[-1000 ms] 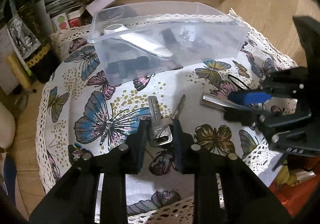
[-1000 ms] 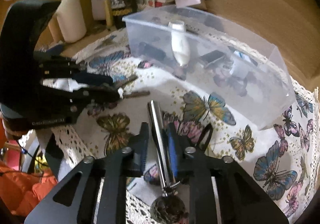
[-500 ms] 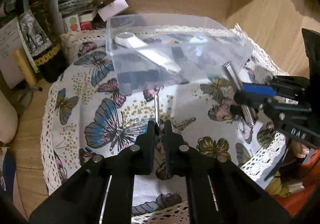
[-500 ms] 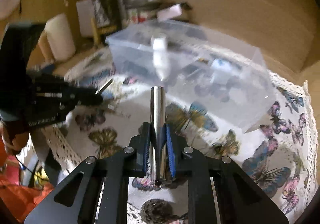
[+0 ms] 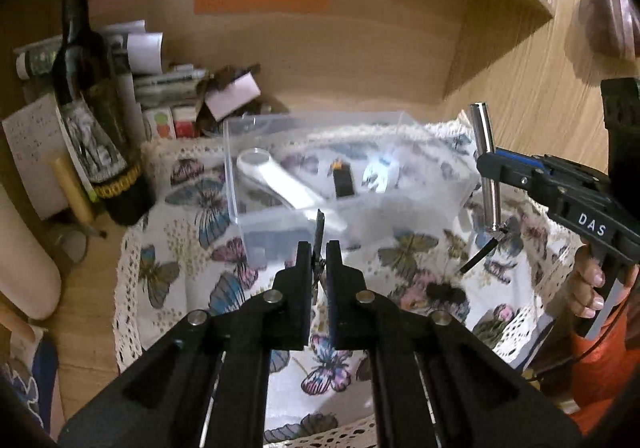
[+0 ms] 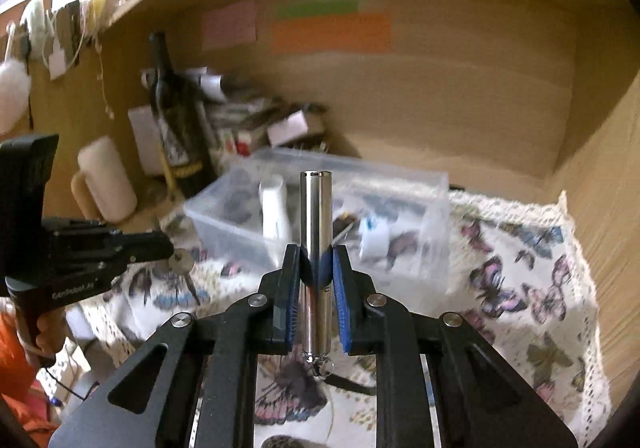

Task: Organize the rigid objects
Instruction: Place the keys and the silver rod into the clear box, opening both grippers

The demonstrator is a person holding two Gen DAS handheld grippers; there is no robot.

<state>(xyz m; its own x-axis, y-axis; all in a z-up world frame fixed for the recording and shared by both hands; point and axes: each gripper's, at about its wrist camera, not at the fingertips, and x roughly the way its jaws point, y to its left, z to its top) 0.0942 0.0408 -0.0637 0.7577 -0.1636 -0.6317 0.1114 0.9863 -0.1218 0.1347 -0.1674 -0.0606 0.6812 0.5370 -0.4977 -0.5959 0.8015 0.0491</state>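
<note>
White letters "DAS" on the black body of the right gripper (image 5: pixel 490 168), faint pale print on the left gripper (image 6: pixel 166 246) body, too blurred to read

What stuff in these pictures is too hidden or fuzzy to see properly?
- Keys: left wrist view, mostly hidden between the left gripper fingers; clearer in right wrist view.
- Silver tube: lower end hidden by the right gripper fingers.
- Clear bin: small dark items inside blurred by motion, unidentifiable.
- Bottle: label unreadable.

Blur hides the small items (image 5: pixel 376 178) inside the bin (image 5: pixel 280 220).
</note>
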